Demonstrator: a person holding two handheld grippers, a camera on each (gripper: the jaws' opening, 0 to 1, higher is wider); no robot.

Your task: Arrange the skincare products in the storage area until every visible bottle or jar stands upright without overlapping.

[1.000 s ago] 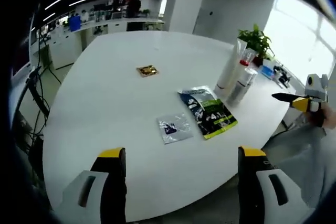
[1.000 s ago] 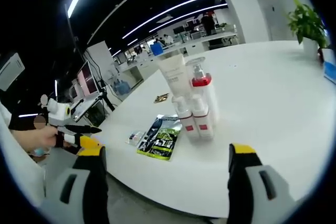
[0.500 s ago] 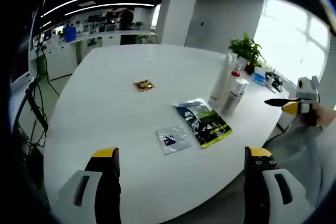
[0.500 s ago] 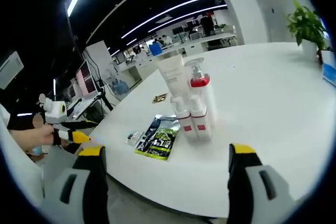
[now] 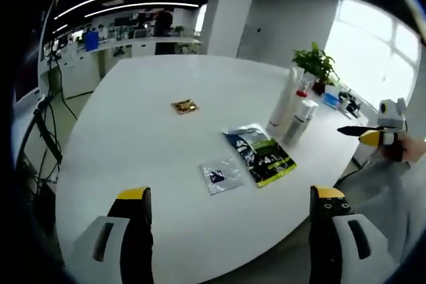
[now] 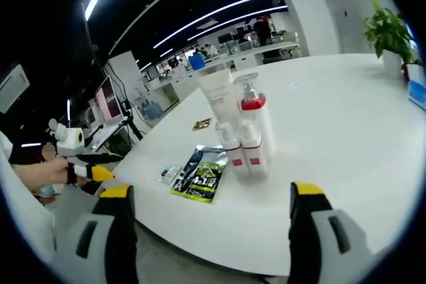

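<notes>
Already upright, the bottles (image 6: 243, 134) stood bunched and touching ahead of the right gripper (image 6: 206, 221), jaws apart and empty; the left gripper (image 5: 229, 227) too. Reaching into that cluster could topple one onto the sachets (image 6: 203, 172) beside it.

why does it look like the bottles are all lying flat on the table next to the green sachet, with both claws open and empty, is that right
Not quite: the bottles are standing upright in a tight cluster, not lying flat, as the right gripper view shows. The rest holds: they stand beside the green sachet on the table, and the left claw and right claw are open and empty.
</notes>
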